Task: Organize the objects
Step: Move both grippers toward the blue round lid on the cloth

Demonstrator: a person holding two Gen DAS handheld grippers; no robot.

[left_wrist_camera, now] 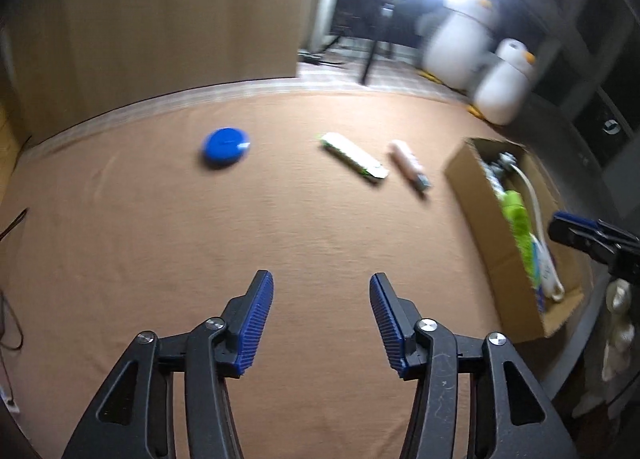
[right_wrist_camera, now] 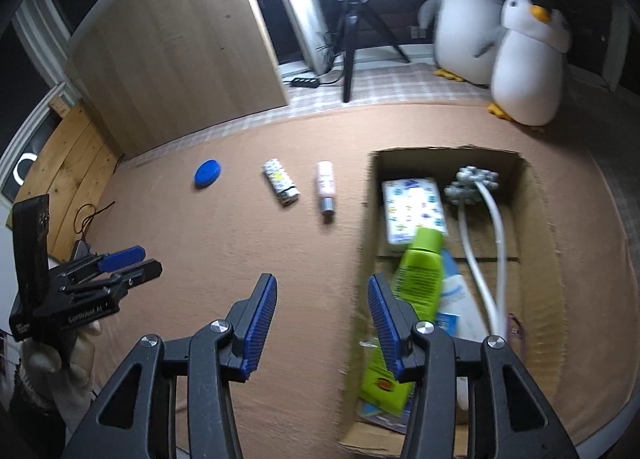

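Note:
On the brown cloth lie a blue round lid (left_wrist_camera: 225, 147) (right_wrist_camera: 207, 173), a green-white flat packet (left_wrist_camera: 354, 157) (right_wrist_camera: 281, 182) and a pink tube (left_wrist_camera: 409, 164) (right_wrist_camera: 326, 186). A cardboard box (left_wrist_camera: 472, 195) (right_wrist_camera: 370, 219) holds a green bottle (right_wrist_camera: 420, 271), a patterned pack (right_wrist_camera: 412, 209), a white massager (right_wrist_camera: 476, 179) and more. My left gripper (left_wrist_camera: 321, 291) (right_wrist_camera: 136, 259) is open and empty, above the cloth short of the lid. My right gripper (right_wrist_camera: 322, 291) is open and empty, over the box's left wall; it also shows in the left wrist view (left_wrist_camera: 576, 229).
Two white penguin plush toys (right_wrist_camera: 524, 59) stand behind the box. A ring light on a tripod (right_wrist_camera: 352, 47) and a wooden cabinet (right_wrist_camera: 176, 47) stand at the back. Wooden boards (right_wrist_camera: 68, 179) and cables lie to the left.

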